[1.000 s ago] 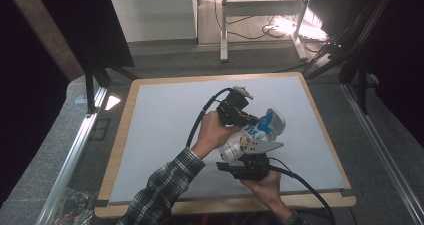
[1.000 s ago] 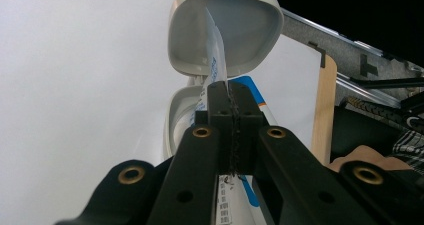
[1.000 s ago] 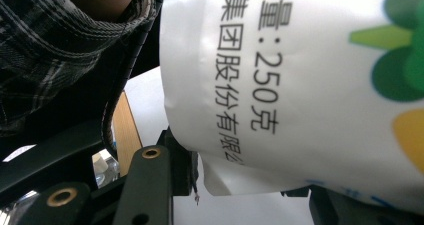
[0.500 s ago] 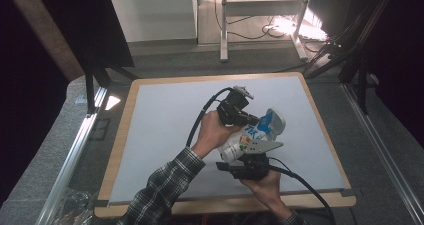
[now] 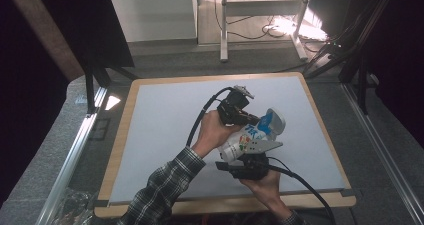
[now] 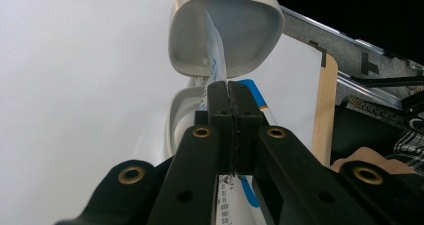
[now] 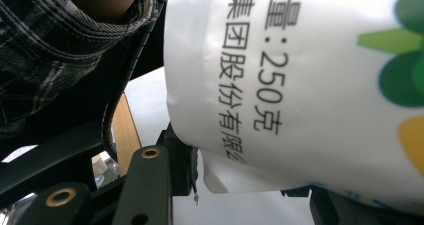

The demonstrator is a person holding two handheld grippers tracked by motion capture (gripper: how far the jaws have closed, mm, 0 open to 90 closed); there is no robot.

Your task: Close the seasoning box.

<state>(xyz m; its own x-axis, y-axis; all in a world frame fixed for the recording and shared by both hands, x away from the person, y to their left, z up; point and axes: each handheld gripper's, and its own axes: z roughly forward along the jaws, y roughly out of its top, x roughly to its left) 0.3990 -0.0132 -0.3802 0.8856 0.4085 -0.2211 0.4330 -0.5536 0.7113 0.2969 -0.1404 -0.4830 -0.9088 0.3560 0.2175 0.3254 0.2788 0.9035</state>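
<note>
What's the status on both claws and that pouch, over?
Left claw shut on the pouch's top edge. Right claw clamped on the pouch body. Pouch held off the table, a grey scoop-like piece by its top. Nothing in the way.

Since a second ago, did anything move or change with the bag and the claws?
Nothing visibly changed. The left claw stays pinched shut on the top edge of the white bag, the right claw keeps gripping its lower part, and both hands hold still over the table.

Bright light falls from the far right in the high view; the dark surroundings stay dim. The close bag [image 7: 320,85] looks slightly soft.
</note>
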